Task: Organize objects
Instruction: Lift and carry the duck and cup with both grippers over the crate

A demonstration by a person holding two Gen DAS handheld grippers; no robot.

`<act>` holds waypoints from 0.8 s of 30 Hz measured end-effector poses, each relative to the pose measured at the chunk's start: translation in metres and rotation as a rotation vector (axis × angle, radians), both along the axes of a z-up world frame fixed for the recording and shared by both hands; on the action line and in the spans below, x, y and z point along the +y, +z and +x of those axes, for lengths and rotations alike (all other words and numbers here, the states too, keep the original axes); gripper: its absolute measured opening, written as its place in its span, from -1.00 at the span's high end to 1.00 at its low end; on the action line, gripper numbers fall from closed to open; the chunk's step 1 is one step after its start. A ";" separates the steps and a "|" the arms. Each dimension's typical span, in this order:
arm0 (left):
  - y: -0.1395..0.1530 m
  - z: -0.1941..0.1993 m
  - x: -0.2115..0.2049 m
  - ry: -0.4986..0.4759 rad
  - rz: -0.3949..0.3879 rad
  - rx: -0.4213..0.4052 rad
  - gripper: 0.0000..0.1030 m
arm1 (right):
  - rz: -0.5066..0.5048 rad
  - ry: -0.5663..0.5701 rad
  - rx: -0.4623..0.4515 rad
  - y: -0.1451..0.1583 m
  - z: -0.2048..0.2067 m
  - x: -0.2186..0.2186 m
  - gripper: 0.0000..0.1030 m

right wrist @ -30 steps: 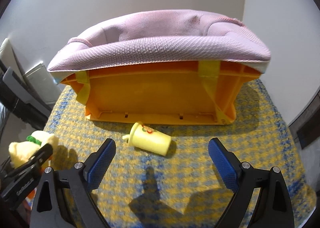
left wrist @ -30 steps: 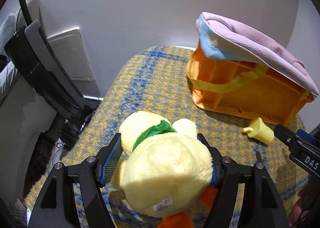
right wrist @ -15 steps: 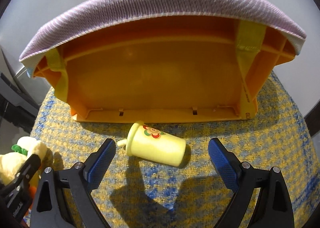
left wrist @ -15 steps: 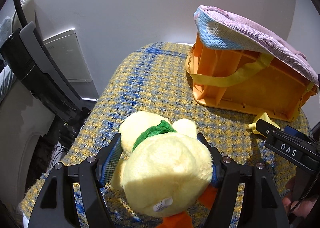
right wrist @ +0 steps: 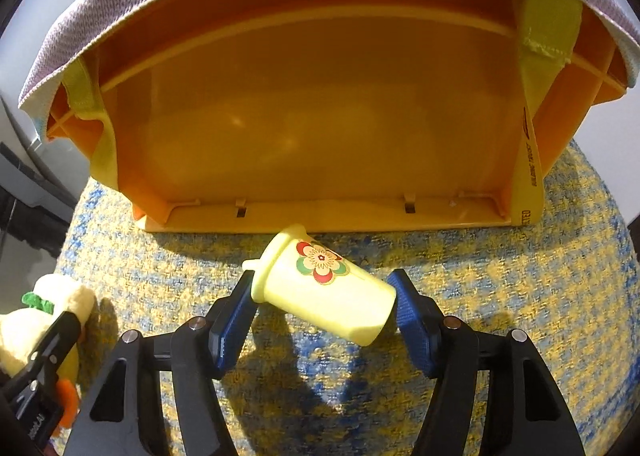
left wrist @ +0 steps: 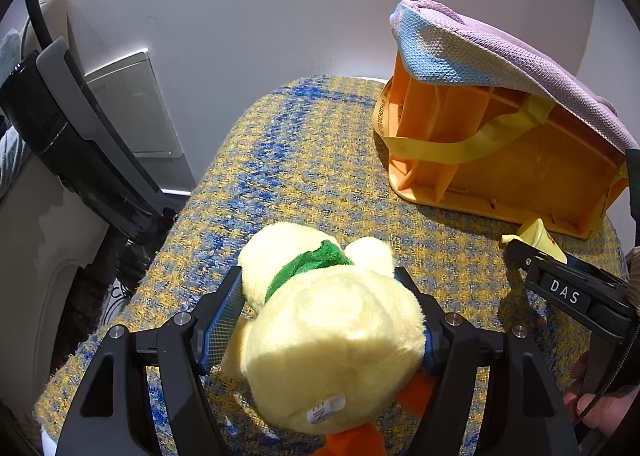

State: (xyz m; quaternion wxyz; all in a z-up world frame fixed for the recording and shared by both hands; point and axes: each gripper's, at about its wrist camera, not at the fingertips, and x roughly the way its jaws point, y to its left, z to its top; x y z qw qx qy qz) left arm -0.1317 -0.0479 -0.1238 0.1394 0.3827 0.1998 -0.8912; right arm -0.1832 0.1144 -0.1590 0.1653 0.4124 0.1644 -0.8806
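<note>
Now the right tool (right wrist: 322, 300) is closing around the yellow cup (right wrist: 324, 288), lying by the orange bin (right wrist: 320, 128); the left tool (left wrist: 324, 320) is gripping the plush duck (left wrist: 332, 336), so both await binning.

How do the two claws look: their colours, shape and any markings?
Both are alike. The left claw and the right claw each have two black plastic arms with triangular cut-outs, silver screw heads and blue textured pads. White letters "DAS" mark the right one's side, and a thin black cable hangs by it.
</note>
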 end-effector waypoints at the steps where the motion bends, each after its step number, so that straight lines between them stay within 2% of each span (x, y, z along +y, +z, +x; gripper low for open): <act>1: 0.000 0.000 0.000 0.000 -0.001 0.000 -0.39 | 0.000 0.003 0.004 0.001 0.001 0.001 -0.27; 11: 0.023 0.010 0.011 -0.014 -0.014 0.035 -0.39 | 0.008 0.039 0.053 0.032 0.026 0.016 -0.27; 17: 0.046 0.014 0.027 -0.049 -0.029 0.071 -0.39 | 0.004 0.068 0.100 0.069 0.046 0.034 -0.27; 24: 0.087 0.015 0.043 -0.093 -0.034 0.132 -0.39 | -0.023 0.093 0.157 0.120 0.062 0.052 -0.27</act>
